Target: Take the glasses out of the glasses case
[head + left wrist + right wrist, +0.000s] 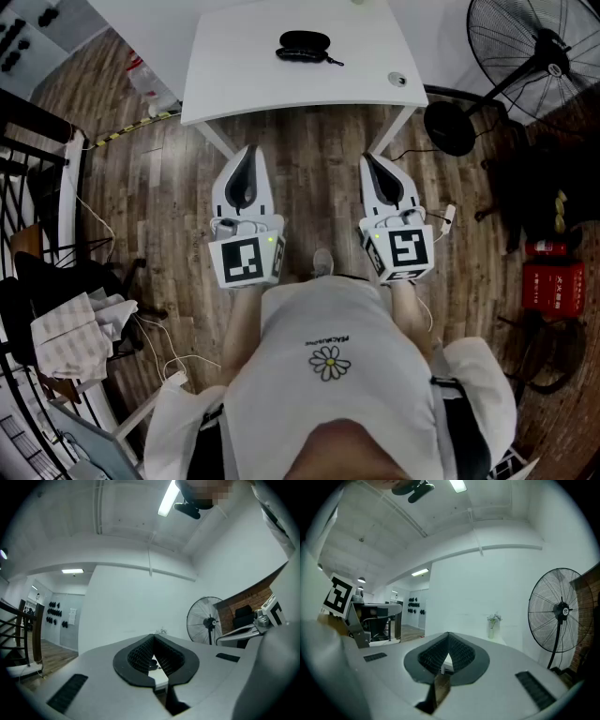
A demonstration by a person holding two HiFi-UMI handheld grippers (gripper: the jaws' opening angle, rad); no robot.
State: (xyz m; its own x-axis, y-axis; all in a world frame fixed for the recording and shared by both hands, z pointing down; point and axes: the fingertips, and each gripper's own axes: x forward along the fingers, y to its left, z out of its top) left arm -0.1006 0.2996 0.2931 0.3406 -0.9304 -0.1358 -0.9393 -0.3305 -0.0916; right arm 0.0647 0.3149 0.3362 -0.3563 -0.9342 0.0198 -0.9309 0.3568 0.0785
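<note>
A black glasses case [305, 45] lies shut near the far edge of the white table [244, 75]. Both grippers hang over the wood floor in front of the table's near edge, well short of the case. My left gripper [249, 150] points at the table with its tips together and nothing held; in the left gripper view its jaws [153, 636] meet at the tips, and a sliver of the table [159, 680] shows through the gap behind them. My right gripper [368, 159] is shut and empty too, its jaws [448, 634] closed tip to tip.
A small round object [397, 80] sits at the table's right corner. A standing fan [534, 56] and its round base [448, 127] are to the right, with red boxes [553, 281] beyond. A chair with draped cloth [75, 328] and a black railing stand at the left.
</note>
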